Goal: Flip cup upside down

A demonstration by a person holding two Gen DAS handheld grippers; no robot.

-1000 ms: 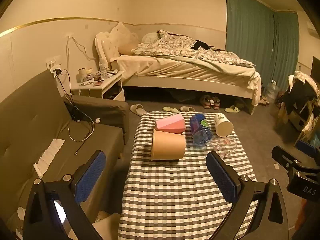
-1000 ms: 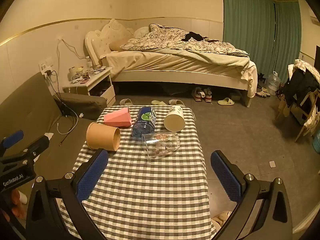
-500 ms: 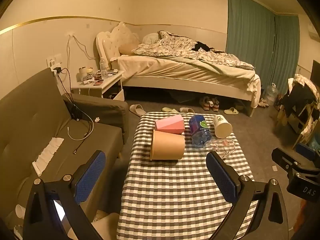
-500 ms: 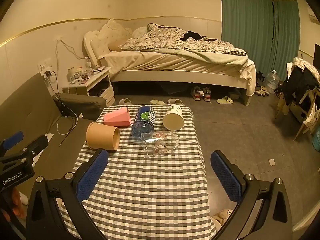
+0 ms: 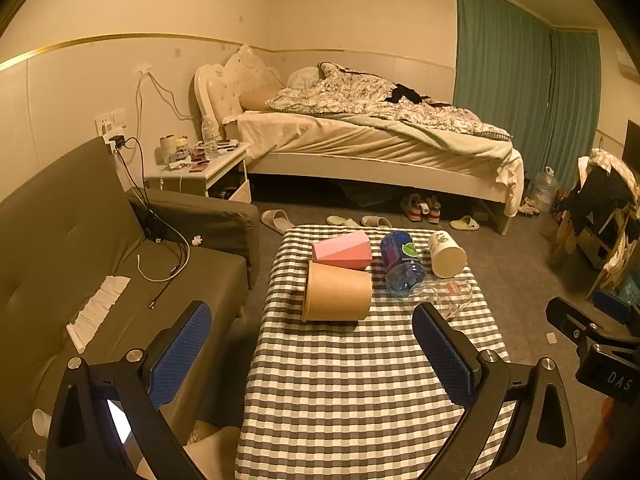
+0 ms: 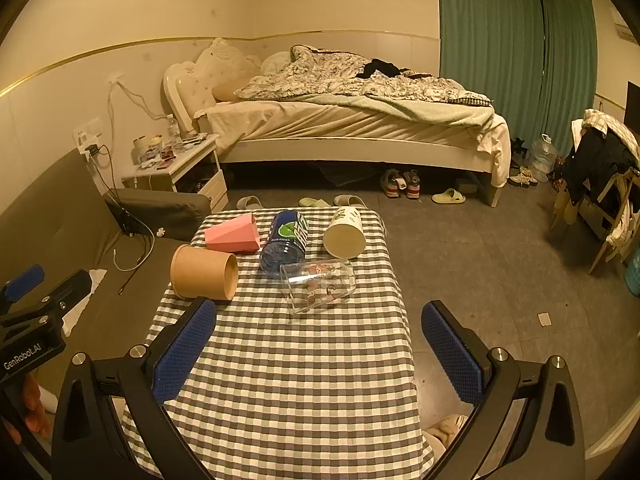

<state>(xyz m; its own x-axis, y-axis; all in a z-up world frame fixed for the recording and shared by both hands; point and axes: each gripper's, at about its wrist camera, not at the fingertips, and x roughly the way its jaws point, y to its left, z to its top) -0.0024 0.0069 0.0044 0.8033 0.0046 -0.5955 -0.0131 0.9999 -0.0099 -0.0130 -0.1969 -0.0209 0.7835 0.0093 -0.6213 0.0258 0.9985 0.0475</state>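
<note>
Several cups lie on their sides on a checkered table [image 5: 352, 380] [image 6: 288, 360]: a brown paper cup [image 5: 338, 292] [image 6: 204, 267], a clear glass cup [image 6: 318, 285] [image 5: 448, 296], a white paper cup [image 5: 446, 254] [image 6: 345, 233], a blue cup [image 5: 400, 262] [image 6: 285, 243] and a pink one [image 5: 342, 250] [image 6: 233, 234]. My left gripper [image 5: 310, 354] is open and empty, well short of the brown cup. My right gripper [image 6: 320, 350] is open and empty, short of the glass cup.
A grey sofa [image 5: 80, 264] stands left of the table. A bed [image 5: 380, 140], a nightstand [image 5: 200, 168], slippers and shoes lie beyond. A chair with clothes [image 5: 600, 208] stands at the right. Bare floor [image 6: 500, 260] lies right of the table.
Both grippers have drawn back and risen slightly; the table and cups look a little smaller and farther. Nothing on the table has moved.
</note>
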